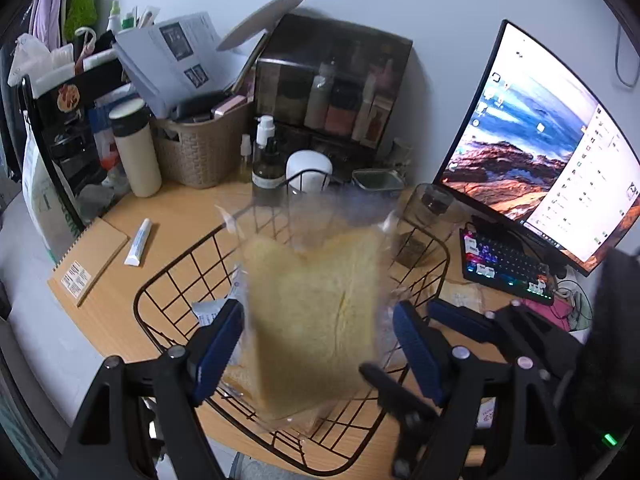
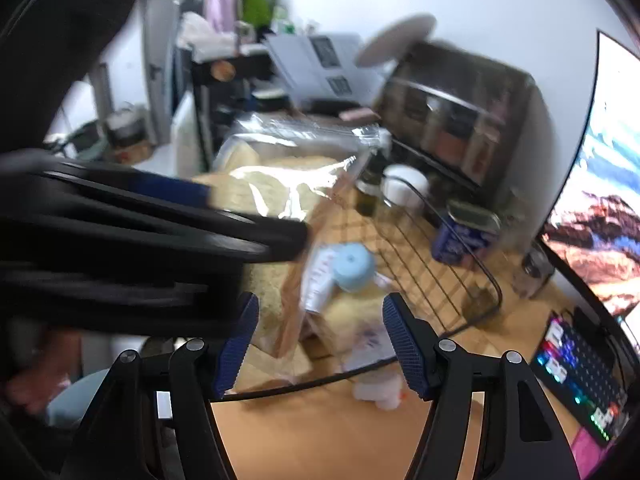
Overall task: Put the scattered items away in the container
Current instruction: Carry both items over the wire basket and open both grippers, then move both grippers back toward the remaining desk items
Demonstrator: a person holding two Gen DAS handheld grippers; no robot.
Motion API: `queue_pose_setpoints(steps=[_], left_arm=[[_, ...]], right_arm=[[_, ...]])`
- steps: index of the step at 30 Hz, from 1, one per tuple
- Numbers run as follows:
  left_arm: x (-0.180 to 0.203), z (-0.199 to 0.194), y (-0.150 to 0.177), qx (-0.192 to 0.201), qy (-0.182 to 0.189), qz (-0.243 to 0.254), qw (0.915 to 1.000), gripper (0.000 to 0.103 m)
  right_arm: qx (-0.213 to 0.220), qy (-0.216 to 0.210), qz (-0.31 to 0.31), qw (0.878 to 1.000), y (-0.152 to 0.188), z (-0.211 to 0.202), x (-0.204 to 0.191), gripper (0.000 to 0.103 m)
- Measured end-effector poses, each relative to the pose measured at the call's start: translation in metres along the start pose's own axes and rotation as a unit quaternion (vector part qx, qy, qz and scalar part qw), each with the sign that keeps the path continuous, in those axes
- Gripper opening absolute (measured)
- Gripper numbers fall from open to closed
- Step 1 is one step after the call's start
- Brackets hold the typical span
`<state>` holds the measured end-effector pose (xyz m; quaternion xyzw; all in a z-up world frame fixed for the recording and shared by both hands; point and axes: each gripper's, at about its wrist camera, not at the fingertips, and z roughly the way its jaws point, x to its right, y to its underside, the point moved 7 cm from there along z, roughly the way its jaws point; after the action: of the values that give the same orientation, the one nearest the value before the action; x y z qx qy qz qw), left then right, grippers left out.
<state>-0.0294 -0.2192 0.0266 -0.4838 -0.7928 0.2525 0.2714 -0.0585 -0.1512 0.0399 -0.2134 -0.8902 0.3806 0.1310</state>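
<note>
Over the wire basket (image 1: 168,280) my left gripper (image 1: 316,344) has the bagged bread (image 1: 316,312) between its spread blue pads — whether they press the wrapper I cannot tell through the blur. The loaf hangs upright, long axis pointing down into the basket, so lowering looks like the coming move. My right gripper (image 2: 320,344) hangs at the basket's near rim, jaws apart and empty — farther from the bread.
</note>
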Motion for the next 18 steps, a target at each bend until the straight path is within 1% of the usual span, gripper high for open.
queue_pose_setpoints(steps=[2, 4, 8, 11, 14, 18], left_arm=[[-0.001, -0.002, -0.002, 0.005, -0.002, -0.003, 1.0, 0.08], [-0.002, -0.003, -0.003, 0.005, -0.005, -0.003, 1.0, 0.08], [0.007, -0.004, 0.0, 0.003, 0.002, 0.007, 1.0, 0.08], [0.029, -0.004, 0.007, -0.003, 0.016, 0.039, 0.9991, 0.08], [0.057, 0.0, 0.016, -0.015, 0.028, 0.076, 0.9966, 0.08], [0.097, 0.007, 0.034, -0.038, 0.055, 0.109, 0.9918, 0.08]], right_arm=[[-0.003, 0.009, 0.008, 1.0, 0.002, 0.002, 0.008, 0.065], [0.002, 0.004, 0.013, 1.0, 0.001, -0.003, 0.012, 0.065], [0.015, 0.015, 0.016, 1.0, 0.002, -0.023, 0.024, 0.065], [0.028, 0.035, 0.028, 0.999, 0.009, -0.05, 0.043, 0.065], [0.036, 0.069, 0.05, 0.996, 0.027, -0.083, 0.072, 0.065], [0.025, 0.109, 0.081, 0.99, 0.06, -0.112, 0.11, 0.066]])
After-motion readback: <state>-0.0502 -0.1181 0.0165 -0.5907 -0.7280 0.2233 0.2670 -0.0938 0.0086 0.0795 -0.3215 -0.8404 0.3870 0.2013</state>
